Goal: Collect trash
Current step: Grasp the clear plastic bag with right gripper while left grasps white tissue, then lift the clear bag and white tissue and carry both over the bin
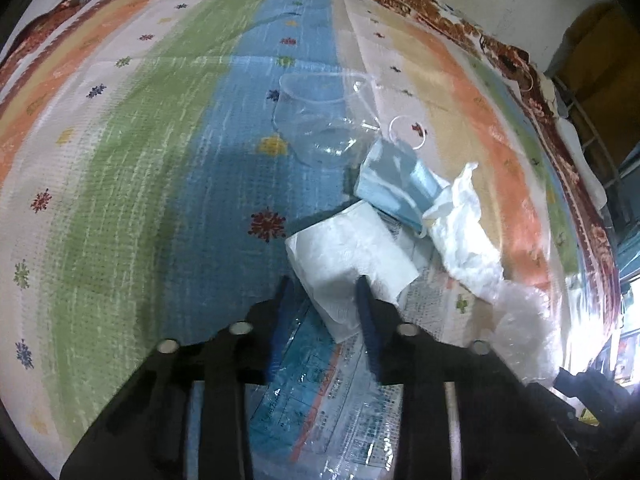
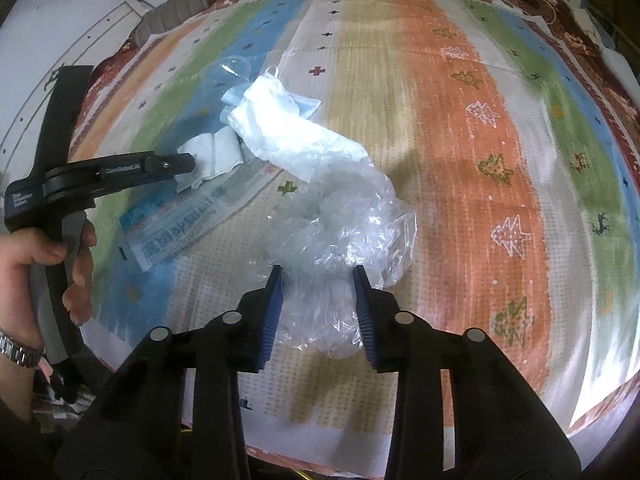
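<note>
**A:** So where's the trash at? I see a folded white tissue [image 1: 344, 264] lying on a printed plastic wrapper [image 1: 320, 396], with a blue face mask [image 1: 396, 184] and a crumpled white plastic bag [image 1: 464, 224] just beside it. Farther back there's a squashed clear cup [image 1: 320, 120]. Then a clear plastic bag [image 2: 340, 236], all scrunched up, sits a bit apart. Everything's spread on a striped mat [image 1: 140, 160] over what looks like a bed, not a counter.

**B:** Yep, and both tools are on a piece each. The left tool [image 1: 326, 280] has its blue fingers either side of the tissue's near corner, jaws narrowed down to roughly the tissue's width. Looks like they're touching it, but I honestly can't tell if it's pinched for real yet. From the other camera you can see that tool's tip right at the tissue, with the person's hand [image 2: 52, 256] on the handle.

**A:** And the right tool [image 2: 318, 276]?

**B:** It's straddling the clear plastic bag, part closed, film bulging between the fingers and brushing both. Same thing, grip not confirmed.

**A:** So we're at the grabbing step, two pieces at once.

**B:** That's my read. Next move would be squeezing fully before lifting, since film and tissue both slip easily. No bin in sight, so I don't know where it goes.
</note>
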`<state>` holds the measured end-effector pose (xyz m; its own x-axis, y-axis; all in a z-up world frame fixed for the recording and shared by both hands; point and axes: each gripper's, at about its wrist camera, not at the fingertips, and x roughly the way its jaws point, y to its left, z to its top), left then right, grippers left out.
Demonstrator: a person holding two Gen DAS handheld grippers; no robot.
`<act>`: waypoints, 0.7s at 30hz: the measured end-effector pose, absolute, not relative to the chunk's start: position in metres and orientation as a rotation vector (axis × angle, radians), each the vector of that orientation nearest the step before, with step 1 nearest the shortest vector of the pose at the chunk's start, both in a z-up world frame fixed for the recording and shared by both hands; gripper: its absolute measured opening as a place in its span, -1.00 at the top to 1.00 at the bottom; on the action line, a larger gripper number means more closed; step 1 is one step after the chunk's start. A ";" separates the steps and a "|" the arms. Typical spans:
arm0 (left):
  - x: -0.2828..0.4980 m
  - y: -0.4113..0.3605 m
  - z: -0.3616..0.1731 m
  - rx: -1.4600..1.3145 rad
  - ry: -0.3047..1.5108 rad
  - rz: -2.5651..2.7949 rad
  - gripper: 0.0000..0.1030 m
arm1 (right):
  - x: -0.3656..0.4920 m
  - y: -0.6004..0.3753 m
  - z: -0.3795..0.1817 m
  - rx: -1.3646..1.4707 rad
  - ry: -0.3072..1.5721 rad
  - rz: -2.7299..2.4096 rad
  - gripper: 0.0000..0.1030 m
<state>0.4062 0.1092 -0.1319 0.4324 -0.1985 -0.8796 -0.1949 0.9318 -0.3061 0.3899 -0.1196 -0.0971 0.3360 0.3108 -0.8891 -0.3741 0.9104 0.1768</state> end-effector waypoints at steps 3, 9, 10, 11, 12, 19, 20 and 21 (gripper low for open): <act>0.407 0.107 -0.133 -0.359 1.130 -0.008 0.88 | 0.390 -0.120 -0.097 -0.054 1.150 0.451 0.53; 0.406 0.104 -0.119 -0.331 1.084 -0.031 0.99 | 0.387 -0.116 -0.094 -0.089 1.142 0.463 0.69; 0.406 0.104 -0.117 -0.331 1.081 -0.030 0.99 | 0.387 -0.117 -0.093 -0.086 1.142 0.465 0.70; 0.405 0.103 -0.115 -0.328 1.077 -0.029 0.99 | 0.386 -0.117 -0.092 -0.086 1.142 0.465 0.70; 0.406 0.102 -0.114 -0.322 1.078 -0.028 0.99 | 0.386 -0.117 -0.092 -0.087 1.141 0.464 0.70; 0.406 0.104 -0.118 -0.325 1.095 -0.005 0.98 | 0.388 -0.119 -0.091 -0.086 1.138 0.468 0.71; 0.406 0.108 -0.120 -0.349 1.100 0.006 0.92 | 0.388 -0.120 -0.091 -0.085 1.139 0.468 0.71; 0.406 0.112 -0.122 -0.378 1.098 0.007 0.82 | 0.388 -0.120 -0.091 -0.081 1.140 0.467 0.71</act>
<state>0.4056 0.1123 -0.1223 0.4621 -0.1797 -0.8684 -0.1909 0.9361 -0.2953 0.3879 -0.1202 -0.0909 0.3328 0.3160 -0.8885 -0.3976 0.9013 0.1716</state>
